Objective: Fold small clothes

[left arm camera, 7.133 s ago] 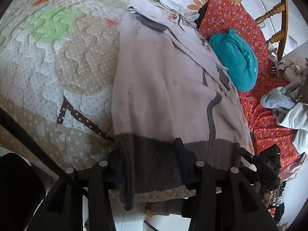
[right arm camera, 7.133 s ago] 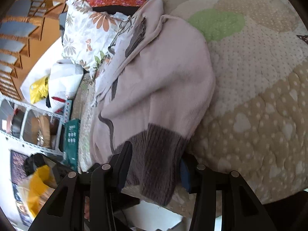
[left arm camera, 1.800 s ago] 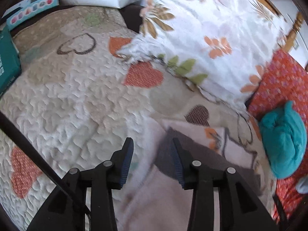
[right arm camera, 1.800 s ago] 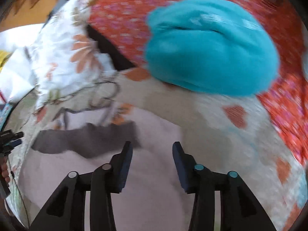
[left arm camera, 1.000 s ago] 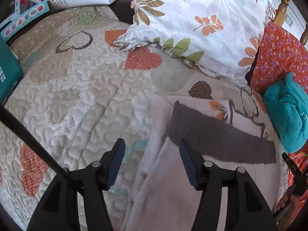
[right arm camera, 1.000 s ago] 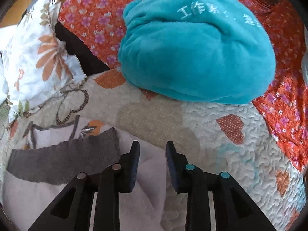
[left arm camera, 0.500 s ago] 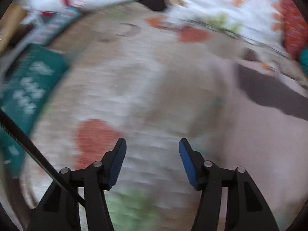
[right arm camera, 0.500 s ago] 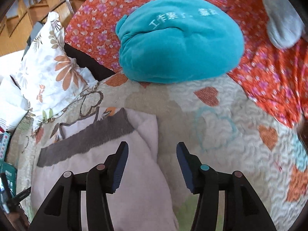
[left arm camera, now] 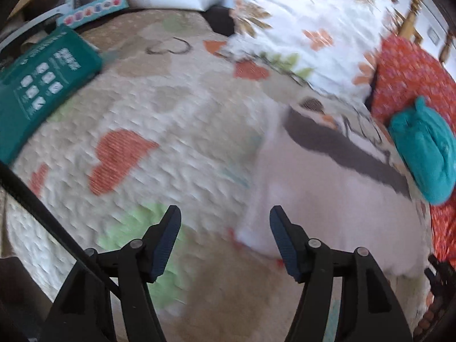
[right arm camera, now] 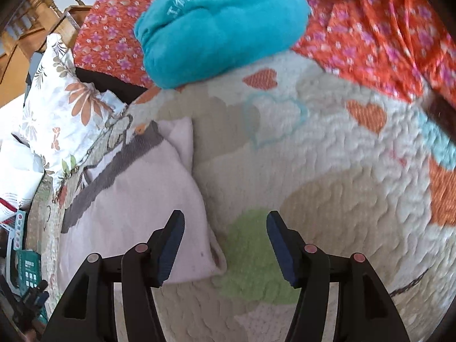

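A pale pink sweater (left arm camera: 322, 196) with a dark grey band lies folded in half on the quilt (left arm camera: 171, 119). My left gripper (left arm camera: 225, 228) hovers over the sweater's near left corner, its jaws opening with nothing between them. In the right wrist view the same sweater (right arm camera: 136, 208) lies to the left. My right gripper (right arm camera: 225, 230) hangs over the sweater's near right corner and the bare quilt (right arm camera: 327, 176), jaws opening and empty. The left wrist view is blurred.
A teal bundle (right arm camera: 219, 25) sits on an orange floral cloth (right arm camera: 370, 28) beyond the sweater. A floral pillow (left arm camera: 307, 28) lies at the head. A green box (left arm camera: 42, 85) rests at the quilt's left edge. A wooden headboard (right arm camera: 42, 14) stands behind.
Both grippers let go of the folded-over hem and drew back toward the near edge of the sweater. The right jaws widened from nearly shut; the left widened slightly.
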The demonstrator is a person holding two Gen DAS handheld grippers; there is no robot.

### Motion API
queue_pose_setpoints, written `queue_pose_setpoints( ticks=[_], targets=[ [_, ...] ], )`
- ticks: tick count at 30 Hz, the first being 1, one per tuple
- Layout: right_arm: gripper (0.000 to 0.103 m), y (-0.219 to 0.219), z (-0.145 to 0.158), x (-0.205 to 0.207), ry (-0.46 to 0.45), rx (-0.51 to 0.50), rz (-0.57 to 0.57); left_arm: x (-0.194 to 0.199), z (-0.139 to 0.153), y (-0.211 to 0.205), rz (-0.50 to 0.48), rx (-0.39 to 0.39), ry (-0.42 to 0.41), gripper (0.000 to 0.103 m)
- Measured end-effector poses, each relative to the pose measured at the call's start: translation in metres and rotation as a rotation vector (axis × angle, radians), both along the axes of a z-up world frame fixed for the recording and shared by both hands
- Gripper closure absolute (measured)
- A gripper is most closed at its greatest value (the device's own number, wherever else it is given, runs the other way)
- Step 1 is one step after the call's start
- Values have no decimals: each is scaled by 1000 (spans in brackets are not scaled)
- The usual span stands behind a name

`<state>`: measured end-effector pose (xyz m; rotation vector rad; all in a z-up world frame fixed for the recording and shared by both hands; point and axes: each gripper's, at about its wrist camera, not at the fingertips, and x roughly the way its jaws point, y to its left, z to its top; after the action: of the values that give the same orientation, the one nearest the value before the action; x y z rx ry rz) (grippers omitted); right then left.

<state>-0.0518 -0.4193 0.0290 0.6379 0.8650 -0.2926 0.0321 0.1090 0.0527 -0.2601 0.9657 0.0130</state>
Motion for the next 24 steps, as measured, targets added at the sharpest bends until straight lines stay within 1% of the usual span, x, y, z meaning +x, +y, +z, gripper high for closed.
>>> queue_pose_setpoints(
  ticks=[4, 8, 9, 10, 13, 16, 19, 21, 22, 23, 24],
  targets=[
    [38, 7, -13, 4, 20, 11, 20, 2, -14, -25, -69, 25, 35, 39],
    [38, 12, -27, 14, 14, 57, 53, 3, -13, -37, -107, 9, 28, 39],
    [36, 13, -30, 17, 8, 61, 57, 5, -13, -38, -110, 3, 26, 39],
    [33, 15, -30, 20, 2, 55, 56, 7, -14, -38, -111, -3, 27, 39],
    [32, 19, -32, 29, -35, 29, 61, 14, -16, -38, -104, -31, 41, 38],
    [31, 22, -34, 35, -69, 5, 30, 26, -19, -33, -95, -78, 71, 37],
    [31, 33, -33, 41, -68, -64, 16, 40, -20, -30, -90, -112, 88, 37],
    [31, 39, -30, 45, -63, -99, 22, 52, -17, -26, -77, -112, 83, 37],
    [34, 44, -28, 47, -61, -116, 30, 56, -15, -24, -70, -106, 76, 37],
    [39, 49, -27, 49, -62, -128, 51, 59, -13, -22, -63, -100, 69, 37],
    [58, 55, -27, 54, -56, -122, 88, 63, -10, -19, -54, -96, 61, 37]
  ],
)
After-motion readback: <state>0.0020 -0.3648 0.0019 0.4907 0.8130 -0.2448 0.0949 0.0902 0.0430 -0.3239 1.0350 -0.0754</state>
